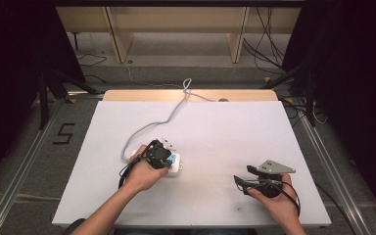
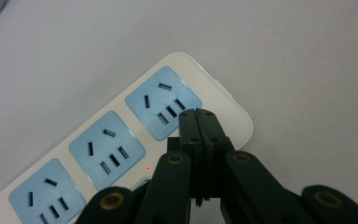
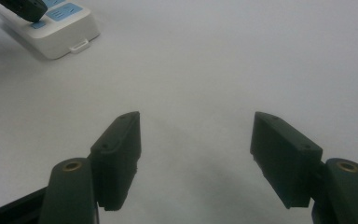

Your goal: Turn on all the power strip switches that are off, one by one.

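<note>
A white power strip (image 1: 176,163) with blue socket faces (image 2: 162,103) lies on the white table left of centre. Its grey cable (image 1: 161,119) runs to the far edge. My left gripper (image 1: 160,155) hovers over the strip, jaws pressed together with nothing between them. Its tip (image 2: 198,117) sits over the white casing beside the end socket; whether it touches I cannot tell. A small red light (image 2: 148,168) glows on the strip. My right gripper (image 1: 242,182) rests near the front right, open (image 3: 196,140) and empty, pointing toward the strip (image 3: 60,35).
A white plug (image 1: 169,143) lies just behind the strip. The table's white sheet (image 1: 225,127) is bare between the two grippers. A wooden edge (image 1: 142,94) borders the far side, with dark stands and floor cables beyond.
</note>
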Demonstrator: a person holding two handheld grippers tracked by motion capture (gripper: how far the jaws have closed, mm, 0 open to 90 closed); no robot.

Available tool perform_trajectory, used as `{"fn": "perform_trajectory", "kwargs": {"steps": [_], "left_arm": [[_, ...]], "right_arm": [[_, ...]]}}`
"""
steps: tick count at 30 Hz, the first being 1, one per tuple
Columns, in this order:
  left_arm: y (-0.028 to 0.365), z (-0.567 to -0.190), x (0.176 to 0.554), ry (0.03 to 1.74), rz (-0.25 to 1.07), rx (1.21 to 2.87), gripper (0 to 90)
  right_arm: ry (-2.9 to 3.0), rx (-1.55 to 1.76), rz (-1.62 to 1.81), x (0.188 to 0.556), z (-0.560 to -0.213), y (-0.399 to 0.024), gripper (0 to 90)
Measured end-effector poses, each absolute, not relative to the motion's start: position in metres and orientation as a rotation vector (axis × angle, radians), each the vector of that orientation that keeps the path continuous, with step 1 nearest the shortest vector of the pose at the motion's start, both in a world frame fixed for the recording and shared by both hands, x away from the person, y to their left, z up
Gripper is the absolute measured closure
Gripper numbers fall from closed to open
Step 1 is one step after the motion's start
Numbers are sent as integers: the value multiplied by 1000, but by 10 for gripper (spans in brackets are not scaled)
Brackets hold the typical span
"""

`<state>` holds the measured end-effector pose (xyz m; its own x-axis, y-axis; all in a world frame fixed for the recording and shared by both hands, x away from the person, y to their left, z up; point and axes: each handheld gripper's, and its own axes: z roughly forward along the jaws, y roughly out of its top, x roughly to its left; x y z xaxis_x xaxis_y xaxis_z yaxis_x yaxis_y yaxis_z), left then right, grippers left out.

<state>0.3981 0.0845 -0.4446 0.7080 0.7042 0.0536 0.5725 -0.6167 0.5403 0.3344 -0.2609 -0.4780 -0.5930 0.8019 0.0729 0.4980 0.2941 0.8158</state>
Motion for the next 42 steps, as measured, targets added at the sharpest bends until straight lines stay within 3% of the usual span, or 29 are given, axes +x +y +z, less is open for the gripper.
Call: {"fn": "perform_trajectory", "kwargs": {"steps": [42], "left_arm": [[80, -445, 397, 966, 392, 2450, 898]], "right_arm": [[2224, 1170, 1198, 334, -478, -261, 343]]}}
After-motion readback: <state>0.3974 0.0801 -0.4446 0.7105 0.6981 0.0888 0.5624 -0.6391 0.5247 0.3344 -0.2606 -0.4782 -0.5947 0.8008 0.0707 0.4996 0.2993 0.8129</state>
